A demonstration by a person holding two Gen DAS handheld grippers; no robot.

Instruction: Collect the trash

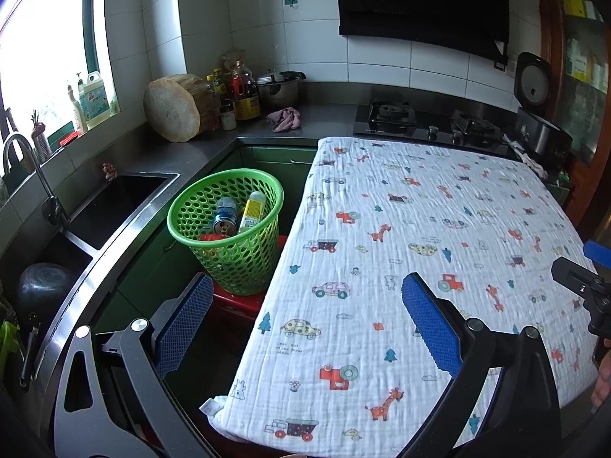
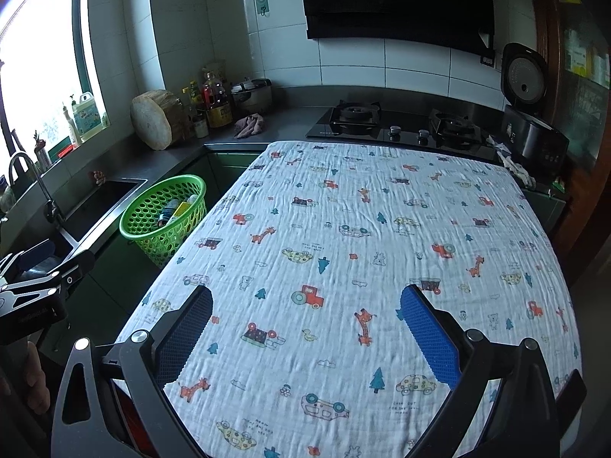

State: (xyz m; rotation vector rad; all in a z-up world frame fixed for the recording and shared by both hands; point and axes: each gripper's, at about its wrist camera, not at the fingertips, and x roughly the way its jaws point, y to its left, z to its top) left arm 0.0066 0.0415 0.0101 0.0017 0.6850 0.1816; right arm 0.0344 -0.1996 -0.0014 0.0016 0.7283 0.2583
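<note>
From the left wrist, a table (image 1: 439, 229) under a cartoon-print cloth filled the right; a dark kitchen counter (image 1: 328, 114) ran along the far wall, with a sink (image 1: 114, 206) at left. A green basket (image 1: 229, 229) stood just left of the table, holding a can (image 1: 224, 215) and a bottle (image 1: 252, 212). The left gripper (image 1: 309, 324) hung wide open, empty.

From the right wrist, the cloth-covered table (image 2: 382, 248) spread ahead, a stove (image 2: 397, 124) beyond it. The basket (image 2: 164, 217) sat far left. The right gripper (image 2: 305, 328) hovered over the cloth, fingers spread, gripping nothing.

Bright window (image 1: 49, 49) glare left; fisheye-bent dim edges.
</note>
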